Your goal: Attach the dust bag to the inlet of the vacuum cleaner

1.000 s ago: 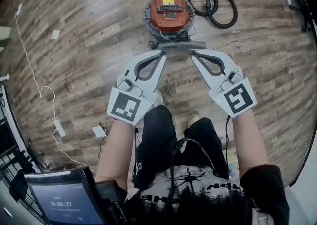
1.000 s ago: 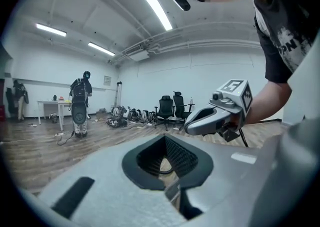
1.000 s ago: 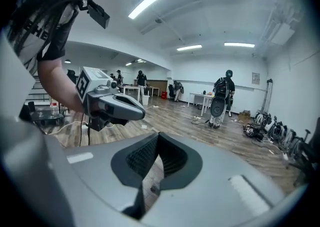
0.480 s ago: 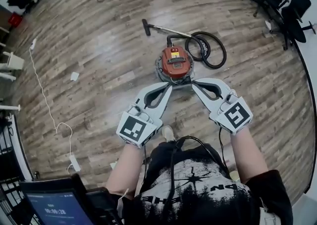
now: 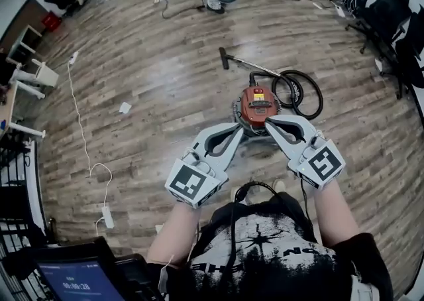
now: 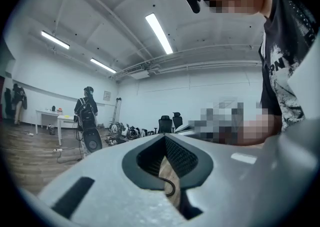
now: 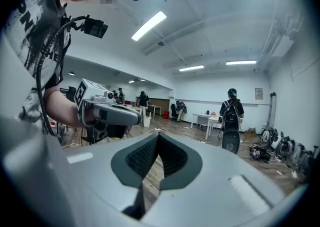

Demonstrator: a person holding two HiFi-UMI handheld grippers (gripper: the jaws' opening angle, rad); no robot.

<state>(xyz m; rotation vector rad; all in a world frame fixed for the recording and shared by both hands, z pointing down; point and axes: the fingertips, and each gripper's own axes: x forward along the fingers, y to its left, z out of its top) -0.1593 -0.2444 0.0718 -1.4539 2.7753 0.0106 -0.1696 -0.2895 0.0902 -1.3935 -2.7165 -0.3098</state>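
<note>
The red vacuum cleaner (image 5: 258, 104) stands on the wood floor (image 5: 152, 61), in the middle of the room and a bit to the right. Its black hose (image 5: 285, 86) lies curled on its right side, and the long pipe (image 5: 248, 64) lies just past it on the far side. The left tool (image 5: 236, 131) and the right tool (image 5: 269, 122) are held up high in front of the person, close beside each other and over the near side of the vacuum cleaner. Both tools are pressed together, and neither one is pinching anything. I cannot see the dust bag anywhere. The near side of the vacuum cleaner is hidden behind the tools, so I cannot see the hole where the bag goes. This could be a time when the bag is somewhere else and is yet to go on. It could also be a time when the bag is on already and the hands are away from it. The pictures do not tell me which, so I cannot say what move comes next. The room is big, with white walls and long lights (image 6: 159, 33) on the ceiling. A white cord (image 5: 81, 127) runs along the floor on the left. Black chairs (image 5: 397, 8) stand far off on the right. A person with a backpack (image 7: 230, 111) stands by a white desk (image 7: 212, 117).
</note>
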